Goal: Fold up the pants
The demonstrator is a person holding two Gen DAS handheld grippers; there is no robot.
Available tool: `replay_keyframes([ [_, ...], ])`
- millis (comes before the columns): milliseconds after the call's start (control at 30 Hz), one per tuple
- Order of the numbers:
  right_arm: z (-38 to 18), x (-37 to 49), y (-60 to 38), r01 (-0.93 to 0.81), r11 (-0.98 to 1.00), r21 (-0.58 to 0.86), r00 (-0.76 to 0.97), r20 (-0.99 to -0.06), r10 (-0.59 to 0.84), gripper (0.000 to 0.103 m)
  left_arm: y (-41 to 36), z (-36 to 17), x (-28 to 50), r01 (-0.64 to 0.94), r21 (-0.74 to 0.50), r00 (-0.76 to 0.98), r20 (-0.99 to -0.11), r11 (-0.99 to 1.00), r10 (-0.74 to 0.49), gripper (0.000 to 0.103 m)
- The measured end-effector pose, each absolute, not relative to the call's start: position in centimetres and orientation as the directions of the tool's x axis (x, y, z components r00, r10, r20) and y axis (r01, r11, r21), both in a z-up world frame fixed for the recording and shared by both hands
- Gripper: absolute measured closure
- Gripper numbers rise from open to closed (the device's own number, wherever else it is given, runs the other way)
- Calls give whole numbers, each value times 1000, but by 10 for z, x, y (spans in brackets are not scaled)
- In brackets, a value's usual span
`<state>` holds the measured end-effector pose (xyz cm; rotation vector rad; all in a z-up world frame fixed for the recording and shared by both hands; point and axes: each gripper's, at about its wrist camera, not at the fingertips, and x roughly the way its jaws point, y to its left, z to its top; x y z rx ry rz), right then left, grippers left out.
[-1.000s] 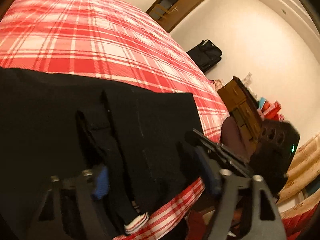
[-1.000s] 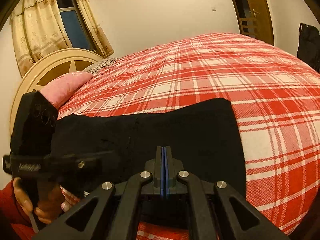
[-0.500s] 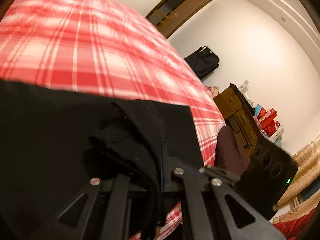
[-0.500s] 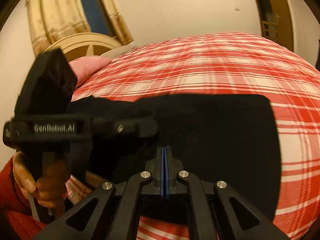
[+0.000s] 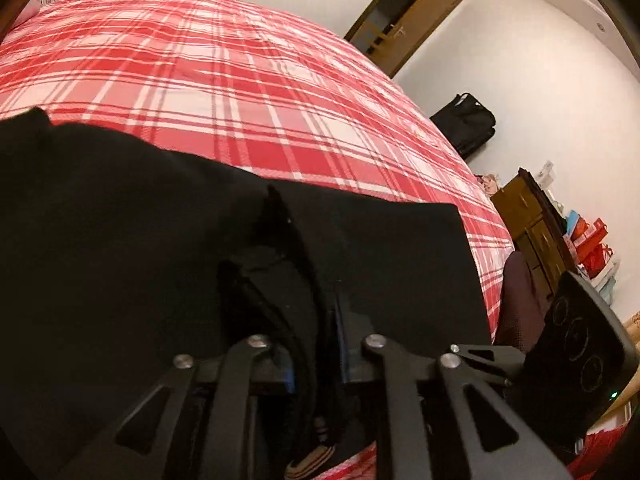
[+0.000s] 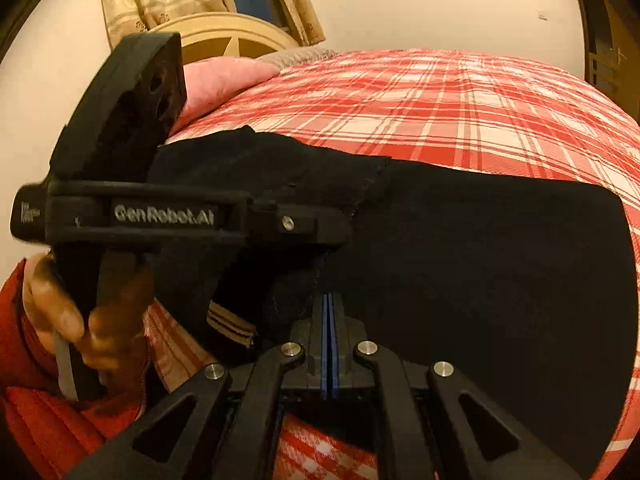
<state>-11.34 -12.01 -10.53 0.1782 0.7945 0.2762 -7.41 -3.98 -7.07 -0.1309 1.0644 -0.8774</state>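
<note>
Black pants (image 5: 120,240) lie on a red plaid bed (image 5: 240,80), also in the right wrist view (image 6: 480,260). My left gripper (image 5: 316,344) is shut on a bunched fold of the pants, with a striped cuff (image 5: 312,460) hanging below it. In the right wrist view the left gripper (image 6: 336,232) reaches in from the left with the cloth raised. My right gripper (image 6: 328,320) is shut at the near edge of the pants; its blue pads meet, and whether cloth is between them is hidden.
A pink pillow (image 6: 224,80) and round headboard (image 6: 228,36) are at the bed's head. A wooden door (image 5: 404,12), black bag (image 5: 464,124), wooden dresser (image 5: 532,220) and the right gripper's body (image 5: 580,340) are to the right.
My left gripper went from open over the pants to shut on a fold and lifted it, moving closer to the right gripper. The right gripper stayed shut.
</note>
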Motion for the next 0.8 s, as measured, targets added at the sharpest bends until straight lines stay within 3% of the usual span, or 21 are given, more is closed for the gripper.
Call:
replay_keyframes([
  [67, -94, -124, -134, -162, 944, 287, 692, -649, 316, 101, -36, -59, -75, 575, -400, 263, -736, 714, -624, 50],
  [133, -75, -138, -157, -125, 946, 299, 757, -588, 286, 101, -24, -41, -79, 579, -306, 383, -717, 756, -583, 43],
  [333, -50, -148, -255, 189, 948, 257, 839, -544, -20, 101, -25, -19, -77, 606, -236, 481, -652, 759, -586, 42],
  [467, -69, -129, -283, 239, 928, 287, 809, -587, -27, 101, -68, -31, -89, 667, -229, 444, -642, 709, -625, 42],
  [567, -92, -105, -273, 240, 944, 225, 766, -642, -41, 101, -87, -51, -94, 669, -123, 472, -692, 733, -547, 42],
  [633, -99, -104, -270, 250, 938, 240, 780, -624, -49, 101, -88, -62, -92, 646, -63, 503, -714, 760, -487, 42],
  [800, -93, -98, -270, 264, 942, 209, 760, -646, -70, 101, -64, -67, -79, 600, -112, 488, -733, 792, -474, 28],
])
